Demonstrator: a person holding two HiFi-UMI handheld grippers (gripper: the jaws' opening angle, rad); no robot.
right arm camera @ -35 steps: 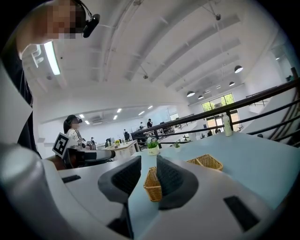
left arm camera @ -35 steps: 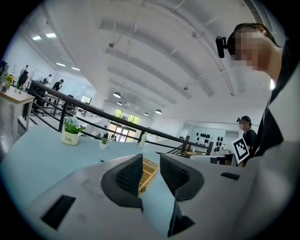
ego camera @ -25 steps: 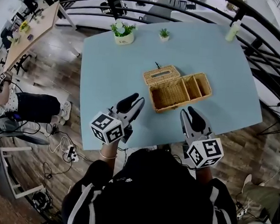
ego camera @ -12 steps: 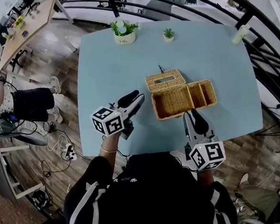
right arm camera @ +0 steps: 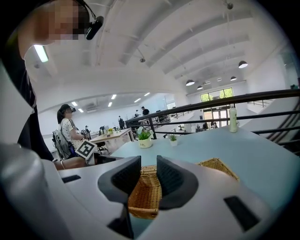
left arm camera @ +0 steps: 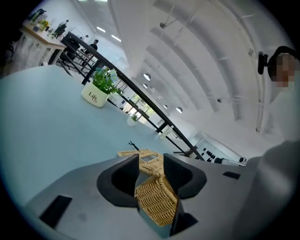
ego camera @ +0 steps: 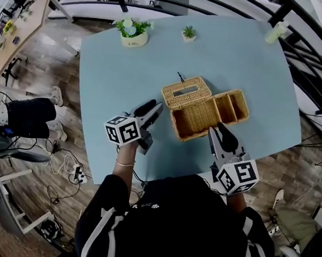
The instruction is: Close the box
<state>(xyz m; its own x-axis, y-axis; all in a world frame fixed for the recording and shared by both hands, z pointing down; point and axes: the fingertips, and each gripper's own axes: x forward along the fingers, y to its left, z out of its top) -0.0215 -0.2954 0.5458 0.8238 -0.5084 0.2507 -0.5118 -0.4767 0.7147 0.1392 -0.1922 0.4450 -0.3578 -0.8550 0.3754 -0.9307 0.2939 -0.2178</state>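
Note:
The wicker box lies open in the middle of the light-blue table. Its slotted lid is tipped back at the far left, and two small compartments sit at its right end. My left gripper hovers just left of the box, pointing at the lid; its jaws are opening with nothing between them. In the left gripper view the box shows beyond the left gripper. My right gripper is at the box's near edge, slightly open and empty. The right gripper frames the box.
A potted plant in a white pot and a smaller plant stand at the table's far edge. A pale bottle is at the far right corner. Black railing runs along the right, and a seated person is on the left.
Both grippers have moved closer to the box: the left toward the lid, the right up to the near edge. The left jaws have spread wider.

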